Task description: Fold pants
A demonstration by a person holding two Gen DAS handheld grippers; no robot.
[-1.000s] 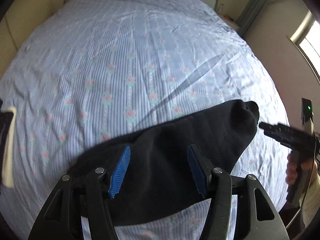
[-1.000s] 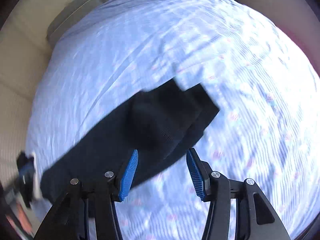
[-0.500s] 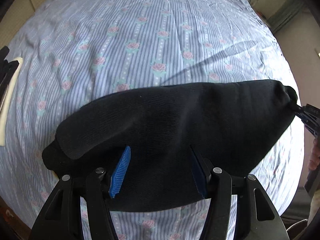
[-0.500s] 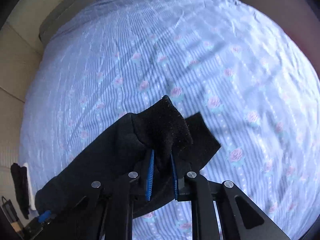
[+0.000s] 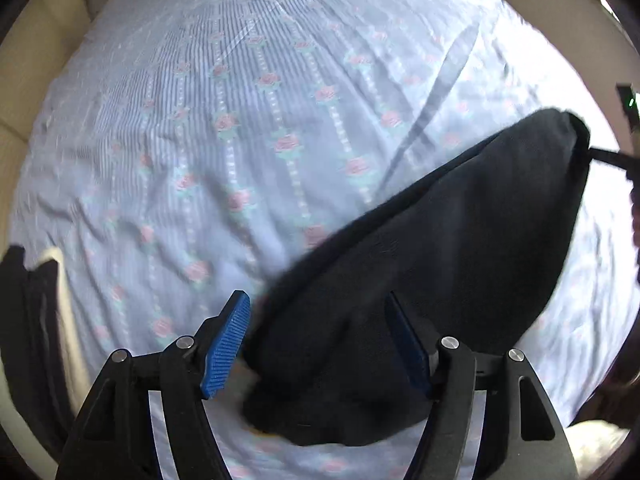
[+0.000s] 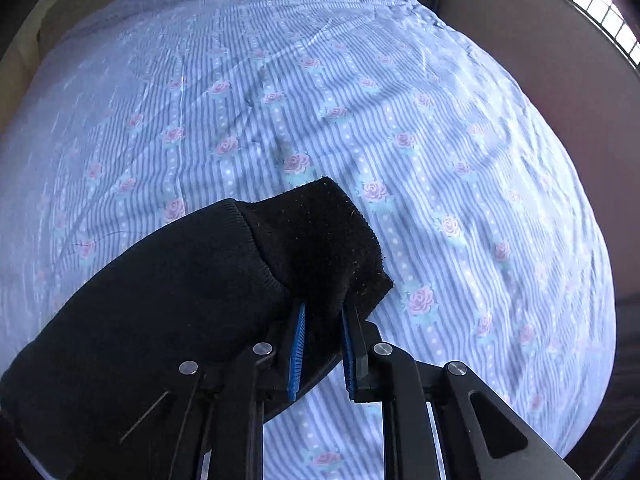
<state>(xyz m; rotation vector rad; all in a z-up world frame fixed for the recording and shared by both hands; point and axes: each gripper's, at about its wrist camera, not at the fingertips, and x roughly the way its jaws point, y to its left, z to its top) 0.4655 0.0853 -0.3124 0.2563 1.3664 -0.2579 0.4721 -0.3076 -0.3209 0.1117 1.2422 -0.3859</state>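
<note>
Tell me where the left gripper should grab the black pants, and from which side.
Grip the pants' loose near end, lying between the left gripper's open blue pads. Come straight down from above, since the right gripper already pinches the far end.

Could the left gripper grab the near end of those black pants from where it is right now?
Probably yes. The left gripper stands open, its jaws having just widened, with the near end of the black pants between its fingers and nothing blocking. The right gripper already pinches the far end.
</note>
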